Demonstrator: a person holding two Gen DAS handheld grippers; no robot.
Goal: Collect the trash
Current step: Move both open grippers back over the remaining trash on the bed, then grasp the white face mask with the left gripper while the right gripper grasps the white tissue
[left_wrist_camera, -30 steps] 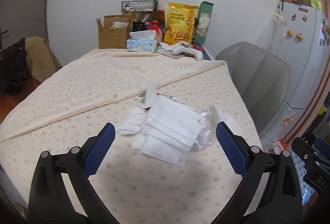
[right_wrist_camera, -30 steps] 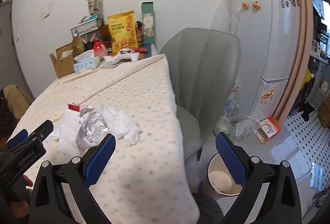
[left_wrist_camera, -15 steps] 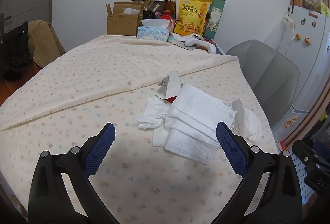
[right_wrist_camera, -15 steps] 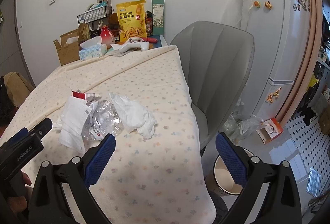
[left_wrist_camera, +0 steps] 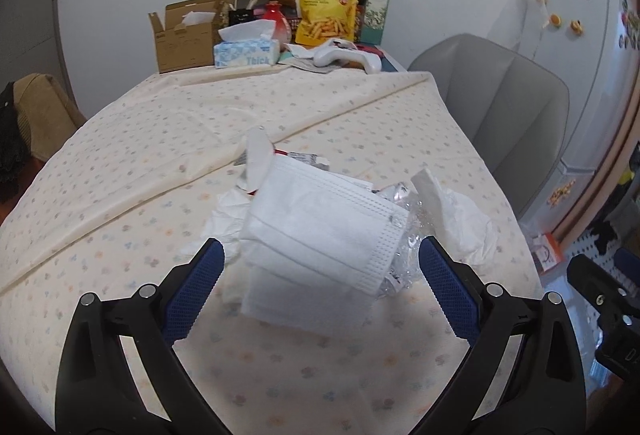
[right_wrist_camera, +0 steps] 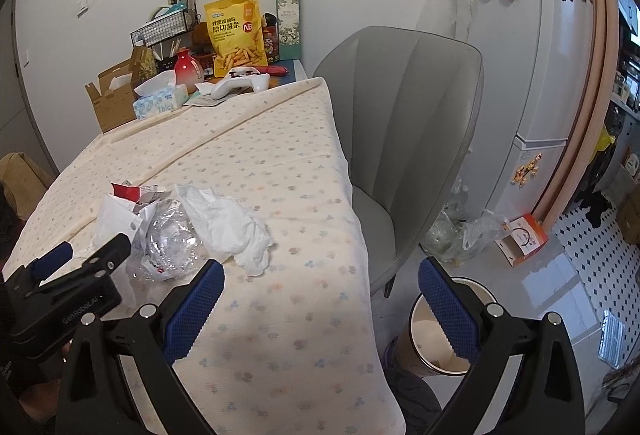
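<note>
Left wrist view: one pile of trash ahead of two wide-open claws

Your left claw (left_wrist_camera: pixel 320 283) has its two blue pads spread wide, holding nothing. Between and just beyond them lies one white face mask (left_wrist_camera: pixel 320 231), the top of the pile on the surface (left_wrist_camera: pixel 140 163). Under the mask's right edge you can see one crumpled clear plastic wrapper (left_wrist_camera: pixel 404 263), and right of that one crumpled white tissue (left_wrist_camera: pixel 456 215). A second crumpled tissue (left_wrist_camera: pixel 224 215) shows at the mask's left side. Behind the mask sits one torn red-and-white wrapper (left_wrist_camera: pixel 260 159).

From the right wrist view, your right claw (right_wrist_camera: pixel 320 299) is equally wide apart and empty, hanging over the surface's near right edge. The same pile lies to its upper left: the clear wrapper (right_wrist_camera: pixel 172 239), the tissue (right_wrist_camera: pixel 232 223) touching it, and the red-and-white wrapper (right_wrist_camera: pixel 132 191) behind. One round trash bin (right_wrist_camera: pixel 436 351) stands on the floor below, between the right pads, beside the one grey chair (right_wrist_camera: pixel 404 123).

At the far end of the surface you have one open cardboard box (left_wrist_camera: pixel 184 39), one tissue box (left_wrist_camera: pixel 246 53), one yellow snack bag (left_wrist_camera: pixel 330 11) and one white game controller (left_wrist_camera: pixel 344 55). One fridge (right_wrist_camera: pixel 532 47) stands at the right.
</note>
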